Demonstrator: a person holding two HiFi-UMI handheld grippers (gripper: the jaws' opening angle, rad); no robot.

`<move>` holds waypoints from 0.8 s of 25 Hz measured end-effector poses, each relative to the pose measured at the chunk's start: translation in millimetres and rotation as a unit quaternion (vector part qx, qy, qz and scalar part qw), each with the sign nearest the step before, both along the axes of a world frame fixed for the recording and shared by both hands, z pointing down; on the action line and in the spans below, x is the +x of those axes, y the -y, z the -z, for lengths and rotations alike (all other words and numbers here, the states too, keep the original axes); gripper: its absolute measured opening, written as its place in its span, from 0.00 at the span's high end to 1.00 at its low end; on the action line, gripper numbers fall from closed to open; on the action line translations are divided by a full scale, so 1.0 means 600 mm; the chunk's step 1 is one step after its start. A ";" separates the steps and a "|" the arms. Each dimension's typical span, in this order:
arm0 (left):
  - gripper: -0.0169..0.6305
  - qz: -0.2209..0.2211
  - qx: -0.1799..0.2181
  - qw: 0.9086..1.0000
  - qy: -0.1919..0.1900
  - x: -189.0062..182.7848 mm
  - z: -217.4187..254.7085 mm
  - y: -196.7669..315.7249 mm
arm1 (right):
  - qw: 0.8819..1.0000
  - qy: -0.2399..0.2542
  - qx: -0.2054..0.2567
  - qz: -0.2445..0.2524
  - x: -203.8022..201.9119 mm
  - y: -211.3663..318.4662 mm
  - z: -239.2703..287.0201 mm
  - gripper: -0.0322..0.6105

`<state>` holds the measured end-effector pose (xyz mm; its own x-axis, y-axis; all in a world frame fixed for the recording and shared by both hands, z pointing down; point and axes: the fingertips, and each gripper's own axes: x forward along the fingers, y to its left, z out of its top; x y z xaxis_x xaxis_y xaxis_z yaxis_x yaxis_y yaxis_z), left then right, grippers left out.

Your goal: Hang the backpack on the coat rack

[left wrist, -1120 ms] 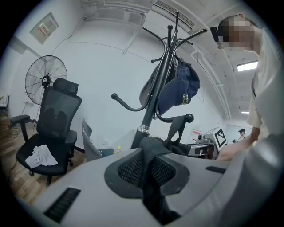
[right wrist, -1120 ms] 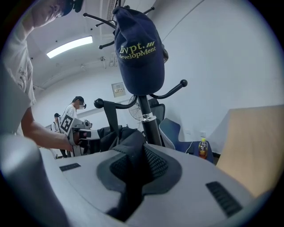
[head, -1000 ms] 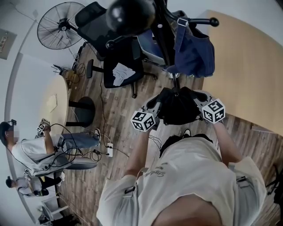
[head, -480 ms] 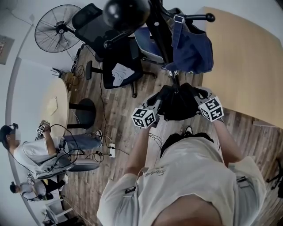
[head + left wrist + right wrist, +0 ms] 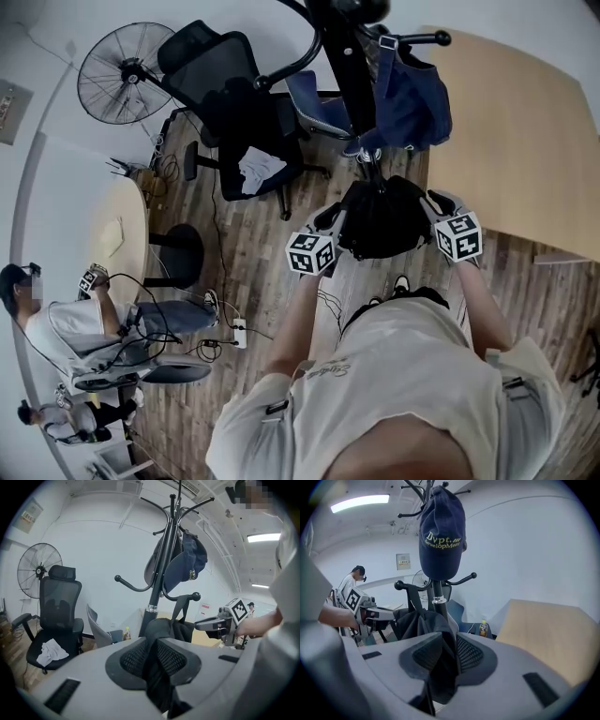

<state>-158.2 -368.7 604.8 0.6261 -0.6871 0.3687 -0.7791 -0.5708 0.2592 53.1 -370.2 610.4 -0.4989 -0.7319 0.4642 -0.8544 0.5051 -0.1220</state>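
Backpack [image 5: 380, 220], black, limp, bunched between left tongs [image 5: 335, 218] and right tongs [image 5: 433, 202], both tight on its fabric.

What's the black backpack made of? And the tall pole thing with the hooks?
The backpack looks like soft matte fabric, probably nylon: it folds and bunches where it's pinched. The coat rack looks like black-painted metal: thin, rigid, slightly glossy curved hooks.
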 end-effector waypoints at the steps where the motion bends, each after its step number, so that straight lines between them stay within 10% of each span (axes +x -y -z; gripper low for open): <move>1: 0.88 0.001 -0.001 1.000 -0.003 -0.004 0.004 -0.006 | 1.000 0.005 0.001 -0.004 0.000 -0.008 0.008 0.82; 20: 0.90 -0.033 0.031 0.998 -0.049 -0.003 0.062 -0.145 | 0.996 0.043 0.075 -0.008 -0.045 -0.165 0.114 0.96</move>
<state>-160.1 -281.7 567.7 0.7015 -0.6630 0.2615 -0.7121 -0.6373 0.2944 26.2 -271.0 542.1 -0.5189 -0.7986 0.3050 -0.8527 0.5089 -0.1183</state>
